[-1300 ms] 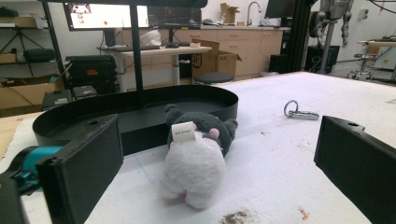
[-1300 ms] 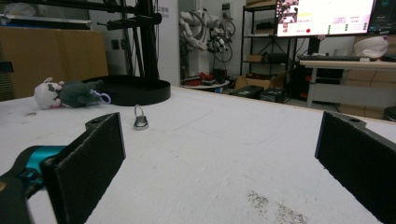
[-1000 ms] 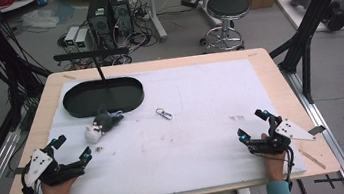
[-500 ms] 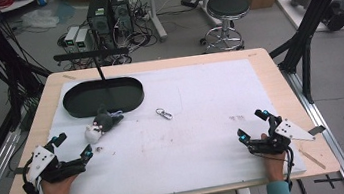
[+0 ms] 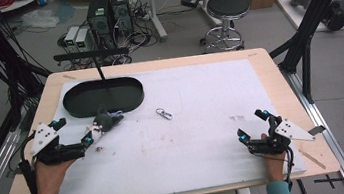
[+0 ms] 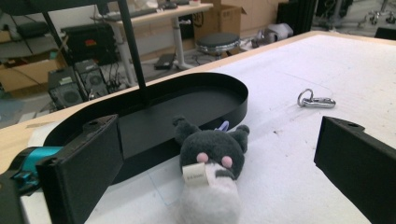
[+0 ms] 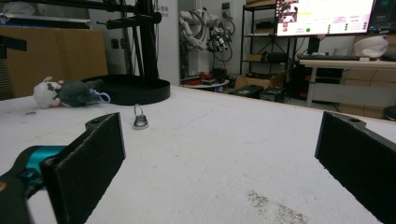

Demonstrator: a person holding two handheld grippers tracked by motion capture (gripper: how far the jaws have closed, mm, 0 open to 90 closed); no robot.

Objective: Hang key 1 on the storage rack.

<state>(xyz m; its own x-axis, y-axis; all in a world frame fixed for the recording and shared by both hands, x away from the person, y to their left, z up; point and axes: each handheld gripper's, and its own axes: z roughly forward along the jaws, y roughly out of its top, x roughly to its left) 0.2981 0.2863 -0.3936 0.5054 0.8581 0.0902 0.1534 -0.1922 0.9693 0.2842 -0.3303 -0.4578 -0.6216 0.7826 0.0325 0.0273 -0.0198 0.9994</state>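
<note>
While the plush toy (image 6: 210,182) lies on the white mat just outside the near rim of the black oval tray (image 6: 154,114), the left gripper (image 5: 71,135) faces it with jaws spread wide and empty — the toy sits between them, its long axis running straight away toward the tray. A metal clasp (image 5: 163,113) lies to the tray's right, well clear. The right gripper (image 5: 255,127), also wide open and holding nothing, waits far from the tray — open mat all around.

The plush toy (image 6: 210,186) is cut off by the bottom edge.
</note>
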